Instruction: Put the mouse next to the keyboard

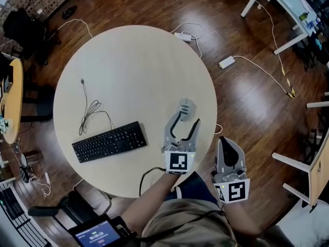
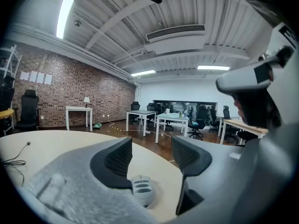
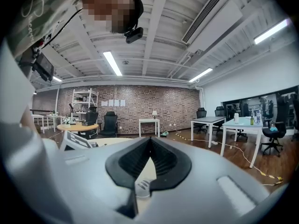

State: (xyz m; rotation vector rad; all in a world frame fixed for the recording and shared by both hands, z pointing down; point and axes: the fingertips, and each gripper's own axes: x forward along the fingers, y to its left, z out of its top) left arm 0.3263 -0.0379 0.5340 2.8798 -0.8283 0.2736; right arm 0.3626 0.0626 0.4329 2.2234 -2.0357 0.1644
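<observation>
Tabletop (image 1: pixel 152 81) seemingly open between mouse (image 1: pixel 187 107) and keyboard (image 1: pixel 109 142); cable (image 1: pixel 91 112) coils beyond.

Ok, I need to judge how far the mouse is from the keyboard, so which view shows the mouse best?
The head view: it shows the mouse from above on the table, right of the keyboard. The left gripper view shows it low between open fingers; the right gripper view shows only a sliver.

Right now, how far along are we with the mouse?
Nothing done yet: the mouse sits near the right edge of the table, well apart from the keyboard. In hand: the left gripper is open, its fingers lined up on the mouse. Left: grasp, carry, set down beside the keyboard.
</observation>
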